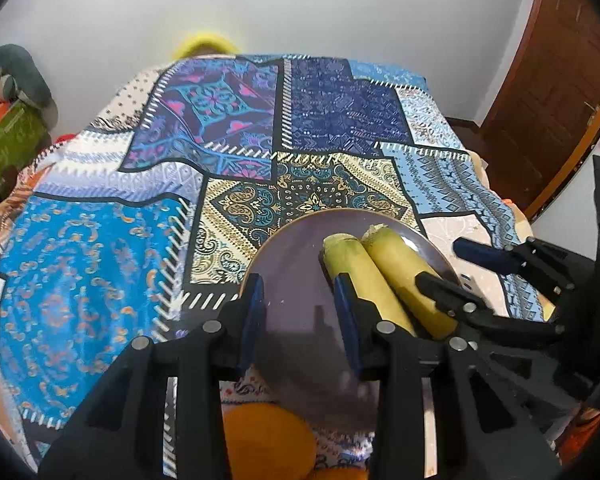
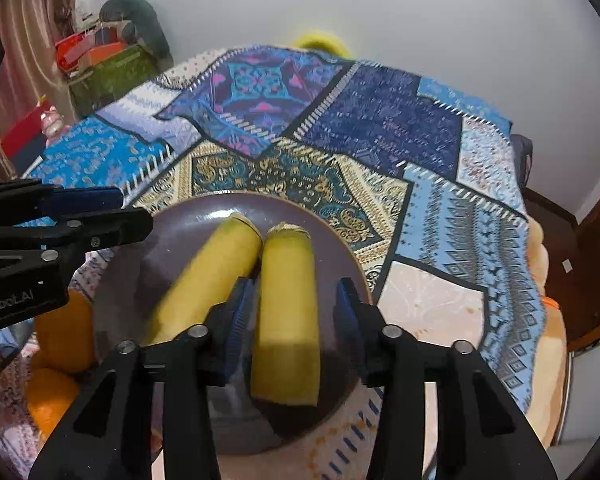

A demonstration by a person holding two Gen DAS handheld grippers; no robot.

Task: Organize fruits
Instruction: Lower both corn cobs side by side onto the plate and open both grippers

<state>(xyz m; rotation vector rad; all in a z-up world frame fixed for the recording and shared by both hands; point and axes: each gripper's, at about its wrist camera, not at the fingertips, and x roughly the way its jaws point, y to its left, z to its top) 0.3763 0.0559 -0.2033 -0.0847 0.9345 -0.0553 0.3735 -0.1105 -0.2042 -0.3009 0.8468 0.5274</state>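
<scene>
On the patchwork cloth (image 2: 379, 128) covering the surface sits a dark round plate (image 2: 172, 240) with two yellow banana pieces lying side by side. Right tool (image 2: 292, 312) straddles the right banana piece (image 2: 288, 312), blue pads apart from its sides, not gripping; left banana piece (image 2: 212, 276) lies just beside it, touching near the top. Left tool (image 1: 300, 312) hovers over the bare left part of the plate (image 1: 292, 248), jaws narrow, nothing between them. Oranges (image 1: 268, 440) lie off the plate at its near edge, beside the left tool.
</scene>
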